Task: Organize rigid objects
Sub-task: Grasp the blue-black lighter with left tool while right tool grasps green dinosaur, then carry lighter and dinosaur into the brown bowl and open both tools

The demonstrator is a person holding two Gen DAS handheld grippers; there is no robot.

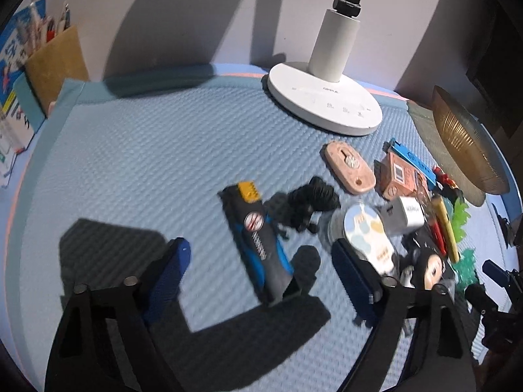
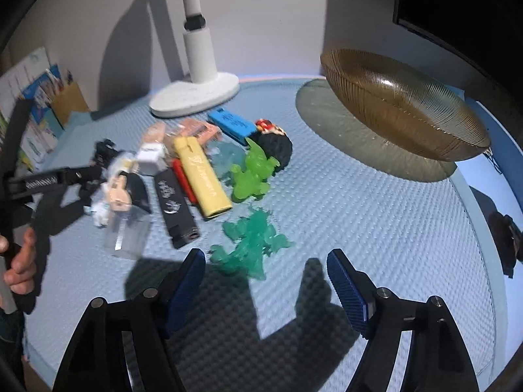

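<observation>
Little of the sorting looks done, judging by how things lie; the amber glass bowl [image 2: 405,104] at the far right stands with nothing visible inside it, while the small things are bunched in a heap on the blue mat [image 1: 147,150] near the white lamp base [image 1: 323,101].

The left gripper [image 1: 261,271] is spread wide and holds nothing; between its blue fingers [image 1: 173,268] lies a black-and-blue utility knife [image 1: 258,238] with a yellow tip, a little apart from the heap on its left side — the likeliest next pick, though neither finger touches it. Just beyond it sits a black tangle [image 1: 310,205], too blurred to name.

The right gripper [image 2: 266,281] is likewise wide open and empty; just ahead of its fingers lies a teal jelly-like figure [image 2: 251,245], with a brighter green one [image 2: 255,173] farther off. To the left of these lie a yellow lighter [image 2: 202,176], a black lighter [image 2: 176,209], a red pen-like stick [image 2: 183,179], a white charger plug [image 2: 150,160], a blue flat stick [image 2: 232,124] and a dark-haired doll head [image 2: 276,150], touching or overlapping one another.

So nearly everything is left — each piece has yet to be lifted out; where they are meant to go is a guess, the bowl being the one open container near the heap.
</observation>
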